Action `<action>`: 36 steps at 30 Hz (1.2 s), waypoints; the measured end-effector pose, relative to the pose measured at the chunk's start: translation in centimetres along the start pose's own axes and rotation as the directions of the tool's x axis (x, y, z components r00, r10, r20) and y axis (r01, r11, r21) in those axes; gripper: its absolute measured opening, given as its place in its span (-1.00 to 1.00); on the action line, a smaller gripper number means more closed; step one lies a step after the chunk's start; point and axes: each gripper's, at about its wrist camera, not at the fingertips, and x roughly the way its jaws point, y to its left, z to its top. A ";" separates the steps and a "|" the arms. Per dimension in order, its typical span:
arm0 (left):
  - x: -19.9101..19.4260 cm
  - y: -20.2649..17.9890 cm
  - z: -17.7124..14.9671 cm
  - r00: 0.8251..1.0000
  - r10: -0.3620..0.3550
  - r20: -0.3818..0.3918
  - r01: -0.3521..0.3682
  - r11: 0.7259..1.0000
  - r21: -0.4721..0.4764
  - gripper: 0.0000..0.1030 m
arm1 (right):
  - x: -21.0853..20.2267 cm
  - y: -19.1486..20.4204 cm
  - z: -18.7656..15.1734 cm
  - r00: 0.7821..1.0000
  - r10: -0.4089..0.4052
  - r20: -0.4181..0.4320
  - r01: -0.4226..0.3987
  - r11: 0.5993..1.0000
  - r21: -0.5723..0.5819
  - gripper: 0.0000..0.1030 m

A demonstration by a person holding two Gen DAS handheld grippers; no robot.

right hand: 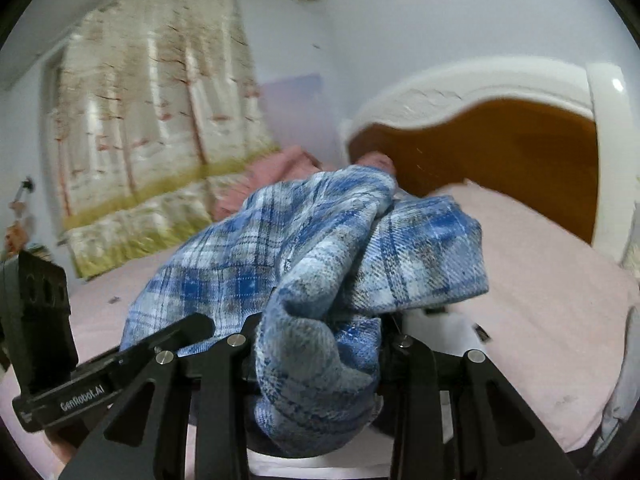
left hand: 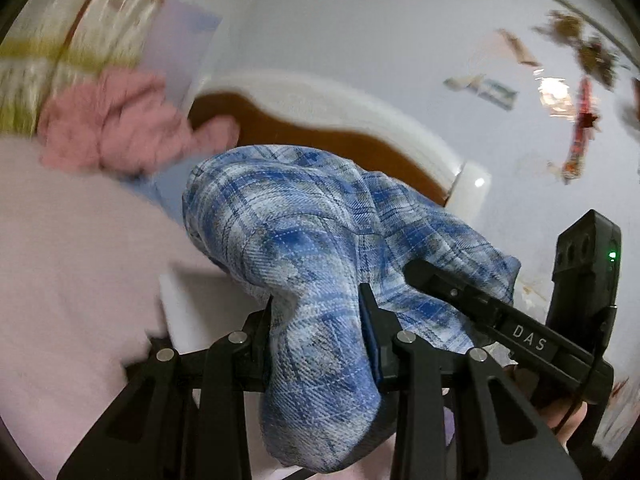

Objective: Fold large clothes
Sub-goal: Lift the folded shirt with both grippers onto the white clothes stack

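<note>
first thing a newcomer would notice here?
The blue plaid garment, bunched up and clamped in both the left gripper and the right gripper, filling the middle of each view. Behind it, the brown headboard with its white frame, and a pink cloth at the far end of the pink bed.

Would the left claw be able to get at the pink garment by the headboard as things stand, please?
Probably not yet. The left claw is shut on a thick bunch of the blue plaid shirt, which bulges between it and the pink garment. It would likely have to let go first.
</note>
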 end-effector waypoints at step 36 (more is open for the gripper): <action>-21.0 6.4 -11.6 0.798 0.473 0.373 -0.582 0.767 0.271 1.00 | -6.9 14.5 -18.0 0.966 -0.179 0.187 0.188 0.982 -0.031 1.00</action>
